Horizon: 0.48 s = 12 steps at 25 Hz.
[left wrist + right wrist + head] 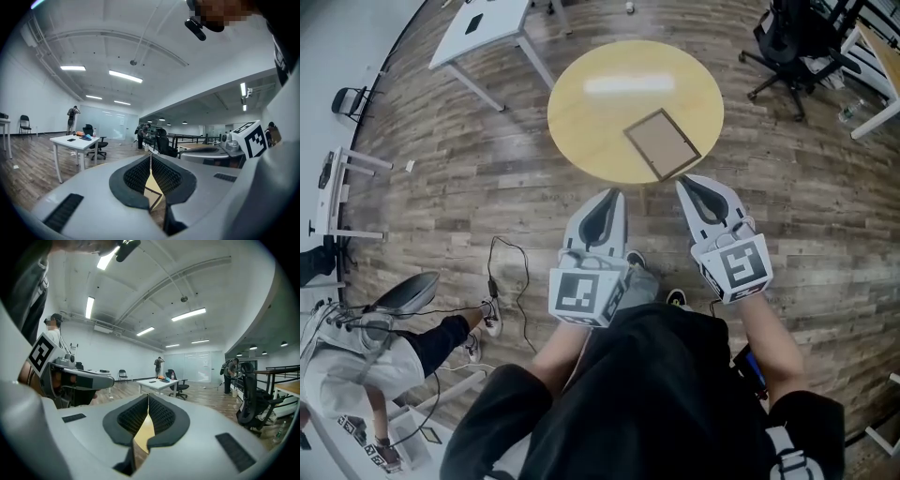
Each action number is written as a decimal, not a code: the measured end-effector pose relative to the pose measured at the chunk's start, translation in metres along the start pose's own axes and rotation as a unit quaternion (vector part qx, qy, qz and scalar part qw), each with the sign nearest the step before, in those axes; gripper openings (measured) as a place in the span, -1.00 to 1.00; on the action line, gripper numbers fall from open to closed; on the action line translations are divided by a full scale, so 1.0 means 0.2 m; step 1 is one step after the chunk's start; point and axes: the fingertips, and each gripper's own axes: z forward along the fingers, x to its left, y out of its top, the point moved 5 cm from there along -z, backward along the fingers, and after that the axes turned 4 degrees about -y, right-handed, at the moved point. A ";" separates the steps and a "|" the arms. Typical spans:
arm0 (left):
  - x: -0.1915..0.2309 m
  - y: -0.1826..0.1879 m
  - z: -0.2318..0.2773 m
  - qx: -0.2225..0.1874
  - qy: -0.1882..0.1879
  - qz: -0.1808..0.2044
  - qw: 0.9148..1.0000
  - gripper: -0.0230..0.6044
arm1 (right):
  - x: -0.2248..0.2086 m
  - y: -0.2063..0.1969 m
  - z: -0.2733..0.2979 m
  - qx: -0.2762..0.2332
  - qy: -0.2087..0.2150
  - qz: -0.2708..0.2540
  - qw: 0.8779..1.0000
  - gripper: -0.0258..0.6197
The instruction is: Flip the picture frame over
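The picture frame (662, 143) lies flat on the near right part of a round yellow table (609, 103), its brown inside facing up within a dark rim. My left gripper (616, 193) hovers just short of the table's near edge, shut and empty. My right gripper (682, 182) is beside it, close to the frame's near corner, also shut and empty. In the left gripper view the jaws (150, 158) meet, with a frame corner (156, 196) showing below them. The right gripper view has shut jaws (148, 400) over a sliver of the yellow table (143, 433).
A white desk (483, 28) stands far left of the table, and a black office chair (787, 42) far right. Cables (502, 267) and a person's legs lie on the wood floor at left. People stand far off in the room (72, 117).
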 end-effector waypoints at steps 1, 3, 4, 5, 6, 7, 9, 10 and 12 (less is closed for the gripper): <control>0.05 0.00 0.02 0.000 -0.003 -0.001 1.000 -0.83 | 0.00 0.01 0.05 0.001 -0.002 -0.002 1.000 -0.86; 0.13 0.01 0.07 -0.002 -0.009 0.000 1.000 -0.83 | 0.00 0.01 0.13 0.004 -0.006 -0.006 1.000 -0.86; 0.17 0.02 0.09 -0.004 -0.013 -0.001 1.000 -0.83 | -0.01 0.01 0.17 0.007 -0.009 -0.010 1.000 -0.86; 0.20 0.02 0.10 -0.005 -0.016 -0.003 1.000 -0.83 | -0.01 0.01 0.20 0.010 -0.012 -0.013 1.000 -0.86; 0.24 0.02 0.11 -0.005 -0.018 -0.006 1.000 -0.83 | -0.01 0.01 0.23 0.012 -0.015 -0.016 1.000 -0.86; 0.27 0.02 0.13 -0.005 -0.021 -0.009 1.000 -0.83 | -0.01 0.01 0.26 0.014 -0.018 -0.018 1.000 -0.86; 0.32 0.02 0.15 -0.003 -0.027 -0.009 1.000 -0.83 | -0.01 0.01 0.30 0.019 -0.024 -0.020 0.999 -0.86; 0.33 0.01 0.17 -0.001 -0.029 -0.010 1.000 -0.83 | -0.02 0.00 0.31 0.022 -0.026 -0.020 0.999 -0.86; 0.36 0.00 0.21 0.002 -0.033 -0.012 0.999 -0.83 | -0.03 -0.01 0.34 0.029 -0.031 -0.017 0.999 -0.86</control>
